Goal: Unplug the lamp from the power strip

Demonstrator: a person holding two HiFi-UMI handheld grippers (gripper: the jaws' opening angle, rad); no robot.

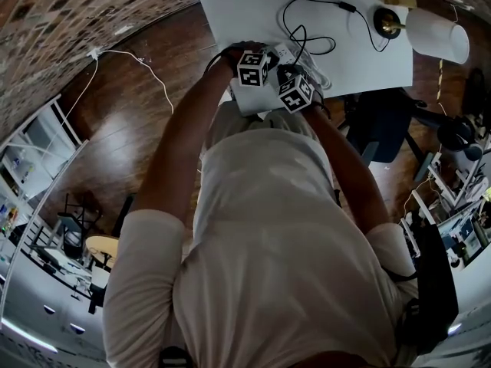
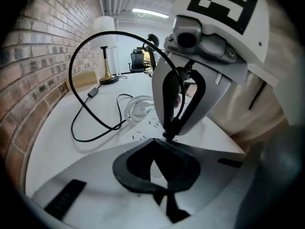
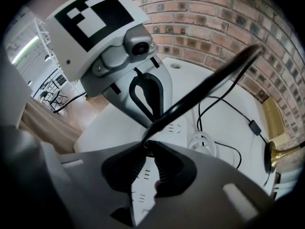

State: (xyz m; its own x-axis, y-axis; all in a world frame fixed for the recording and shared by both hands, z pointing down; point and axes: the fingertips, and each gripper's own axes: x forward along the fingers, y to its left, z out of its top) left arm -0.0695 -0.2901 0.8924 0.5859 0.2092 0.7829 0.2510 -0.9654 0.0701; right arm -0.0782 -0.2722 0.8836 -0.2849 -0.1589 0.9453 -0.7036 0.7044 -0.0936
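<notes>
- Head view: left gripper [image 1: 257, 61] and right gripper [image 1: 290, 79] crowded together at the near edge of the table [image 1: 253, 6]. Lamp [image 1: 393, 21] well apart at the far right corner, black cord [image 1: 347, 7] looping back toward them.
- Left gripper view: own jaws pressed together at the tips, nothing seen between. Tips down at the power strip [image 2: 143, 132], just beside the right tips.
- Right gripper view: jaws pinching the cord at its plug end, strip directly beneath. Likely pull straight up off the strip's face, with the right hand already on it.

White power strip [image 3: 178, 128], black cord [image 3: 205, 87].
</notes>
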